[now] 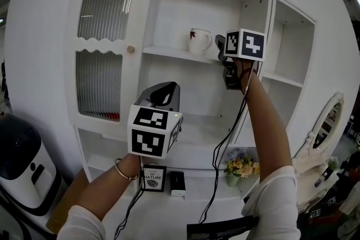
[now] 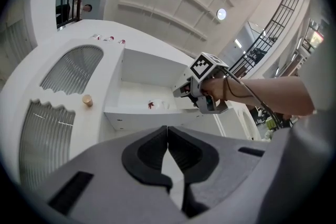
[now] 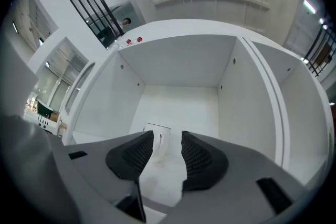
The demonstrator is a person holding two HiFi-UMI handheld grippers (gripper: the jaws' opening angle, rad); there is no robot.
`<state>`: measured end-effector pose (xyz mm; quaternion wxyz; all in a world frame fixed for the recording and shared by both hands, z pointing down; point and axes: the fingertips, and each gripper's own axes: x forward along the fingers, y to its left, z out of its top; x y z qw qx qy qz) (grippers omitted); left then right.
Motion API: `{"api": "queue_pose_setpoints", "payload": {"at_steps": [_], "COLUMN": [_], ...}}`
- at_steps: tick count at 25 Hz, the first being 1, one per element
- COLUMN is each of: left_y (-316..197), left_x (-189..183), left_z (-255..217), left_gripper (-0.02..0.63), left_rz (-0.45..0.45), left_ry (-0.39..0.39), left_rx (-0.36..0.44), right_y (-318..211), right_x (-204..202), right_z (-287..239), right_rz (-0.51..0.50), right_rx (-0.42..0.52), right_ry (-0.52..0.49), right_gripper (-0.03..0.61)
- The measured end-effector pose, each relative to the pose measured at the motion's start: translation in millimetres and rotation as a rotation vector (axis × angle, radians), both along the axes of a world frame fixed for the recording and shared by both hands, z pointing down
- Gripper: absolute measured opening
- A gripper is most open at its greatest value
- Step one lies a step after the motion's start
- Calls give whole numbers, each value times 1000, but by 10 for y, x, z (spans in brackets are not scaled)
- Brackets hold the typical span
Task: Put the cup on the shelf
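Note:
A white cup [image 1: 199, 40] with a red leaf print stands upright on the upper shelf [image 1: 169, 54] of a white cabinet. My right gripper [image 1: 220, 43] is just to the cup's right at shelf height, open. In the right gripper view the cup [image 3: 157, 140] stands on the shelf floor just beyond the parted fingertips, untouched by the pads. My left gripper [image 1: 167, 88] hangs lower, in front of the middle shelf, shut with nothing in it. The left gripper view shows its jaws meeting at the tips, with the cup [image 2: 157, 104] and the right gripper [image 2: 182, 93] above.
The cabinet has a ribbed glass door [image 1: 104, 4] with a round knob [image 1: 130, 49] at left and open compartments at right [image 1: 289, 48]. On the bottom ledge stand a framed sign [image 1: 153, 177], a small black box [image 1: 178, 183] and a flower pot [image 1: 238, 169]. A white appliance [image 1: 19, 168] stands lower left.

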<state>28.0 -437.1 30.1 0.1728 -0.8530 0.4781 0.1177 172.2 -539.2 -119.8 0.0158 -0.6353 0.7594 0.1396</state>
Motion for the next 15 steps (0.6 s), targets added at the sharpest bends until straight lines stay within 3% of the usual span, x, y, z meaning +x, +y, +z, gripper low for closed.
{"api": "queue_pose_setpoints", "payload": {"at_steps": [7, 15], "left_y": [15, 92], "left_x": [-28, -81], "left_z": [160, 408], "left_gripper": [9, 9], "left_rz": [4, -3], "left_ry": [-7, -16], "left_rx": [-26, -65], "right_y": [236, 433], "right_x": [-38, -105], "right_z": [129, 417], "right_rz": [-6, 16], "right_rx": [91, 121], "right_ry": [-17, 5], "right_gripper": [171, 140]}}
